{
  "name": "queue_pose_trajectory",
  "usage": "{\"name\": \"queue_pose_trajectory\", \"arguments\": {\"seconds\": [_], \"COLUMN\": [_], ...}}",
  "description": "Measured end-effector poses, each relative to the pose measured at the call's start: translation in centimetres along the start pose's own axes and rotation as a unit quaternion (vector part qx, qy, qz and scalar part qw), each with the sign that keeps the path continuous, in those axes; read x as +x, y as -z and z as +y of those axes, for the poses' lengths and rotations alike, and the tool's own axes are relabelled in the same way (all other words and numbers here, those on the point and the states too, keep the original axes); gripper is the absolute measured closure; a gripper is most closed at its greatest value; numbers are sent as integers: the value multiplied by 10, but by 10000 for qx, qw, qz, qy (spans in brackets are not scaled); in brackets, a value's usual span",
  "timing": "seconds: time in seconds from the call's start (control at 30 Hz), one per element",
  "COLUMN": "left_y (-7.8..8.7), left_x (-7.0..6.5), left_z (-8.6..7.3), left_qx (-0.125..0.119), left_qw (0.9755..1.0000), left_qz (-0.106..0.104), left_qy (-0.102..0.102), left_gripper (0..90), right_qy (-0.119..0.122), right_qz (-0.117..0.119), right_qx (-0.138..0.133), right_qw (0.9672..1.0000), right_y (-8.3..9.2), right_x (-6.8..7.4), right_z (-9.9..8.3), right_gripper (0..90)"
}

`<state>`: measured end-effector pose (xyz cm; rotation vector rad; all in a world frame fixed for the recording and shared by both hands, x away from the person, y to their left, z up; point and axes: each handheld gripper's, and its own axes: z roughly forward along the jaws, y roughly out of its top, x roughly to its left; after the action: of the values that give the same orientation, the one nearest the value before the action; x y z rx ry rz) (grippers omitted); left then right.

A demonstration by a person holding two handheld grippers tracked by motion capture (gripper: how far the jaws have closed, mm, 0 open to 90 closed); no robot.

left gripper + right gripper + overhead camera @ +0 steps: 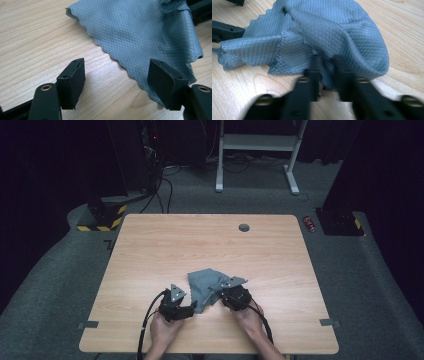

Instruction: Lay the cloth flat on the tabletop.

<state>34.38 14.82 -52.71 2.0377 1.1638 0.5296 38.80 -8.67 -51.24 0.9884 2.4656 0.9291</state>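
Item: grey cloth, diamond-weave with a scalloped hem, lying crumpled near the front middle of the wooden counter, between my two grippers. Condition: partly folded over itself, one flap raised into a soft hump on the right gripper's side, the rest flat on the wood. Right gripper: jaws drawn close together on a pinch of the cloth at its near fold; I hold it there, I judge, to anchor that side so the fabric can be lifted or pulled taut without sliding. That view is blurred, so exactly how much fabric sits between the jaws I cannot say. Left gripper: jaws spread wide and holding nothing, low over the counter, with the scalloped edge of the cloth running between them and one jaw above the fabric's corner; this placement reads as lining up to take the hem. Hands: both come in from the near edge, close together. Also present: a round grommet set in the counter's far side, well apart from the work.
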Motion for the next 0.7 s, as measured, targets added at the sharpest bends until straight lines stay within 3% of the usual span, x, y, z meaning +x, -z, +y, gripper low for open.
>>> {"name": "queue_pose_trajectory", "arguments": {"seconds": [0.03, 0.07, 0.3, 0.33, 0.4, 0.47, 0.6, 0.7], "left_y": [0, 0, 0, 0, 0, 0, 0, 0], "left_x": [0, 0, 0, 0, 0, 0, 0, 0], "left_z": [0, 0, 0, 0, 0, 0, 0, 0], "left_qx": [0, 0, -9, -10, -10, -12, 1, -3], "left_qw": [10000, 10000, 10000, 10000, 10000, 10000, 10000, 10000], "left_qz": [0, -1, -2, -3, -4, -5, -9, -10], "left_qy": [0, -1, 2, 3, 2, 4, 19, 18], "left_gripper": [307, 307, 307, 307, 308, 308, 317, 317], "right_qy": [0, 24, -81, -98, -104, -184, -621, -937], "right_qz": [0, 28, 74, 59, 50, -5, -92, -100], "right_qx": [0, -37, -274, -328, -338, -273, -169, -344], "right_qw": [10000, 10000, 9996, 9994, 9994, 9995, 9979, 9950], "right_y": [0, 4, 30, 42, 45, 55, 59, 70], "right_x": [0, -3, -15, -21, -24, -36, -53, -61], "right_z": [0, -1, -10, -15, -18, -32, -52, -59], "right_gripper": [810, 885, 890, 888, 888, 885, 811, 759]}}
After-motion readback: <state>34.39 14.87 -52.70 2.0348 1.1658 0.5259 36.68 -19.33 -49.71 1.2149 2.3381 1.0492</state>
